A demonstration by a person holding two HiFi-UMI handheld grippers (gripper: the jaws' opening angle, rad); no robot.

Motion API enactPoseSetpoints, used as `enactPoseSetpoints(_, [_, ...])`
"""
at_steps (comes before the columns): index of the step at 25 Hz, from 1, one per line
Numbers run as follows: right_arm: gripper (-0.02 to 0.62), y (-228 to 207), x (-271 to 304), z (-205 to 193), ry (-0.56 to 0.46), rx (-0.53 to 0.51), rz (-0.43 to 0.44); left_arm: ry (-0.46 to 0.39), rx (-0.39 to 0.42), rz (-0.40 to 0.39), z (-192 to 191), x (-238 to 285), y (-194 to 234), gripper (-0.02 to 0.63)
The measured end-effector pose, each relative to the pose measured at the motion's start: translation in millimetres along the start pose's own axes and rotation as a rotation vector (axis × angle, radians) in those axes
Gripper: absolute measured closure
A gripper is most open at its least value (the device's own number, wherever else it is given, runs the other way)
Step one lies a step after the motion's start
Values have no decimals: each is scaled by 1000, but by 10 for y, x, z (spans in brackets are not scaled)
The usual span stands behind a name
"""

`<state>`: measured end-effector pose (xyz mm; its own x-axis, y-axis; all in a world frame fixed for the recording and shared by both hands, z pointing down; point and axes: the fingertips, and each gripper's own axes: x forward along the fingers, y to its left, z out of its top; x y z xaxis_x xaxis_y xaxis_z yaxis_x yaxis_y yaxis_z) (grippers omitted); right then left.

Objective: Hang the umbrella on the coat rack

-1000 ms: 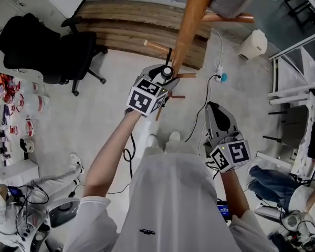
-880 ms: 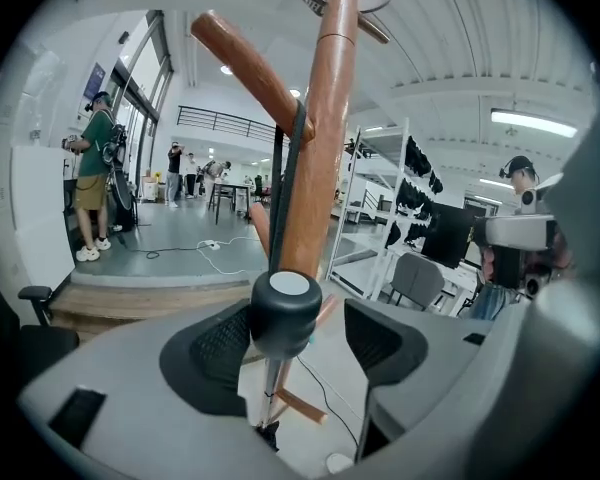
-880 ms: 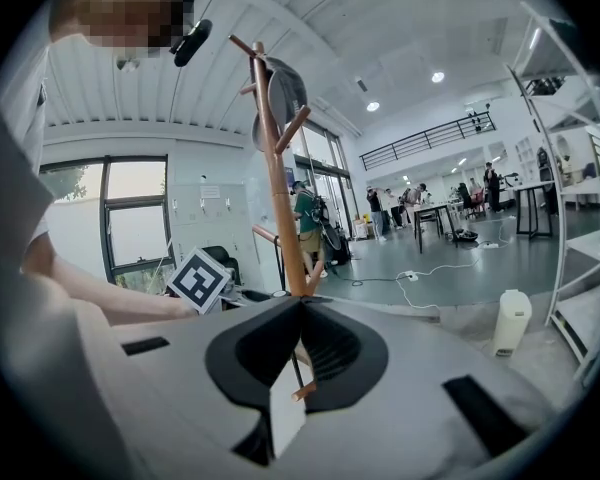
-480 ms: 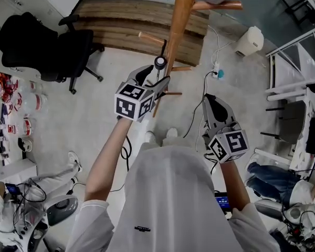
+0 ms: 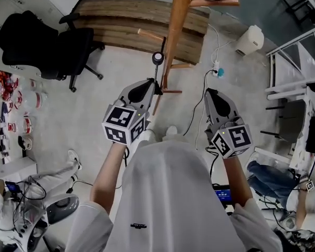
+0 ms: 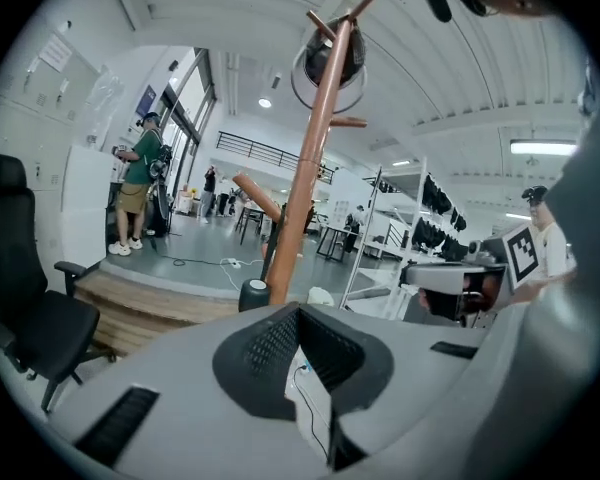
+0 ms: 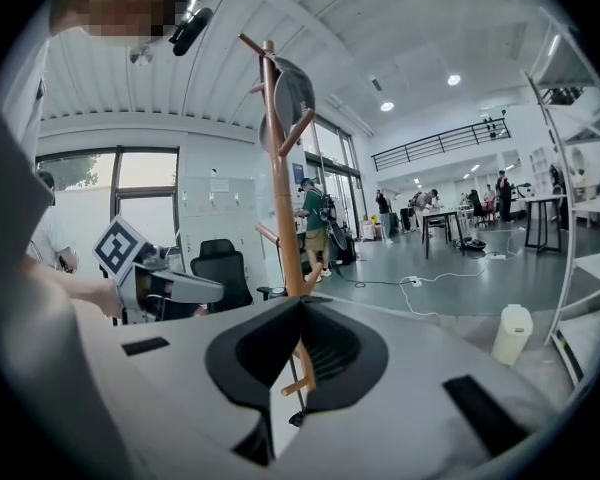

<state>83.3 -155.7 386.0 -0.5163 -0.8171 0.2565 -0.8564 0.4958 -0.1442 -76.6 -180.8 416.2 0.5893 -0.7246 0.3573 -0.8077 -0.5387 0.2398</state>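
Note:
The wooden coat rack [image 5: 173,25] stands ahead of me, its pole also in the left gripper view [image 6: 305,168] and the right gripper view [image 7: 278,188]. A slim black umbrella [image 5: 158,58] hangs beside the pole from a peg, free of both grippers; its round end [image 6: 253,294] and thin shaft [image 7: 297,388] show past the jaws. My left gripper [image 5: 148,83] [image 6: 298,313] sits just short of the umbrella; its jaws have just been closing and are shut with nothing between them. My right gripper [image 5: 211,93] [image 7: 300,303] hovers to the right, shut and empty.
A low wooden platform [image 5: 131,20] lies behind the rack, with a black office chair [image 5: 47,41] to the left. A white canister [image 5: 252,43], a power strip [image 5: 219,73] and its cable are on the floor at right. Metal shelving [image 5: 294,72] lines the right side.
The left gripper has drawn back from the rack toward me, leaving the umbrella hanging there, and its jaws have gone from apart to shut. The right gripper has stayed put.

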Motion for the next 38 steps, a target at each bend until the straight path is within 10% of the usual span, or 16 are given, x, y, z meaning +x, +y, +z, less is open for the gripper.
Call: enactPoseSetpoints(38, [589, 367, 15, -114, 3, 54, 83, -76, -95, 145, -130, -709, -162, 594])
